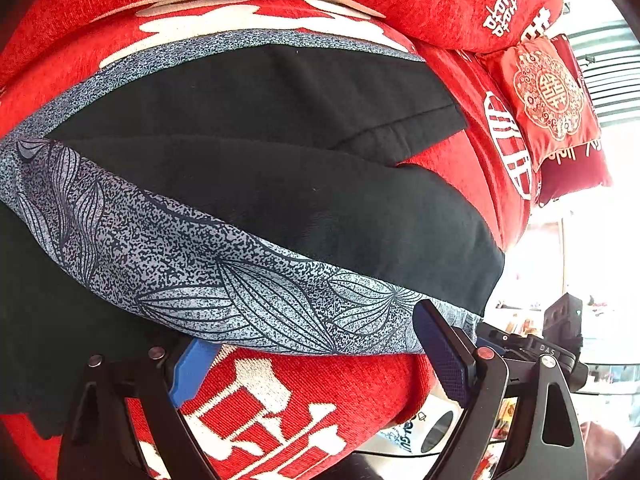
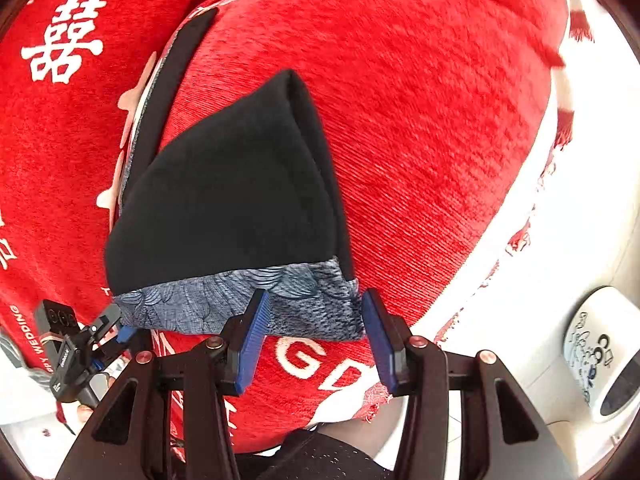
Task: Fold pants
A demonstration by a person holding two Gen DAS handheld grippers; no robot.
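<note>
Black pants [image 1: 260, 152] with a grey leaf-patterned side band [image 1: 224, 280] lie folded lengthwise on a red sofa cover [image 1: 304, 404]. My left gripper [image 1: 316, 360] stands wide open at the near edge of the band, with nothing pressed between its blue pads. In the right wrist view one end of the pants [image 2: 228, 200] forms a black wedge with the patterned band [image 2: 304, 296] along its near edge. My right gripper [image 2: 316, 320] is open, and that band's edge lies loose between its fingertips, apart from both pads. The left gripper [image 2: 116, 336] shows at the lower left there.
Red cushions with white characters rise behind the pants, and a small embroidered cushion [image 1: 548, 92] lies at the far right. The cover's white fringed edge [image 2: 520, 208] runs down the sofa front. A white printed cylinder [image 2: 604, 352] stands on the pale floor below.
</note>
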